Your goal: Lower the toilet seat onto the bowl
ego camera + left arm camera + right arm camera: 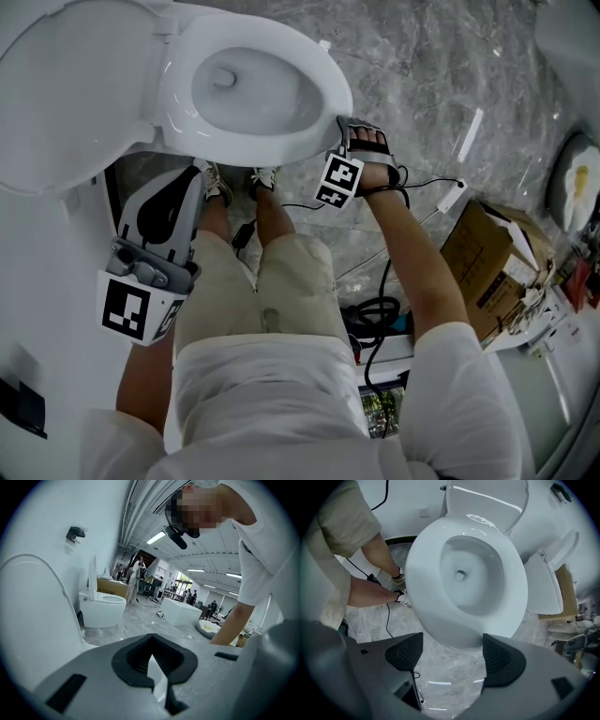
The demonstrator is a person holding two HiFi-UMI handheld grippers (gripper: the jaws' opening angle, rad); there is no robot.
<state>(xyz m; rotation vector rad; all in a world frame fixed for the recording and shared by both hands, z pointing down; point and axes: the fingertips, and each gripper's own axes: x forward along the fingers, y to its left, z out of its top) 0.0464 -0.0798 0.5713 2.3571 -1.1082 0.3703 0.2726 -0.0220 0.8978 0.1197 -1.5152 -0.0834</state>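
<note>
**Toilet seat flat on the bowl, right gripper at its front edge**

The toilet seat [423, 585] lies as a white ring on the bowl [461, 576], with the lid [487, 498] standing upright behind it. Only the right gripper view shows this head-on. The head view looks down on the seat [319, 89] and shows the lid [66, 94] to its left.

The right gripper [452, 656] has its jaws spread. The seat's front rim lies just beyond the gap and nothing is pinched. In the head view this gripper [352, 131] sits right at that front rim.

The left gripper [152, 660] has its pads pressed together, with only a thin white sliver in the seam. Its view faces away across a showroom toward a second toilet [101, 609]. In the head view it [183, 183] is beside the bowl, below the lid.
</note>
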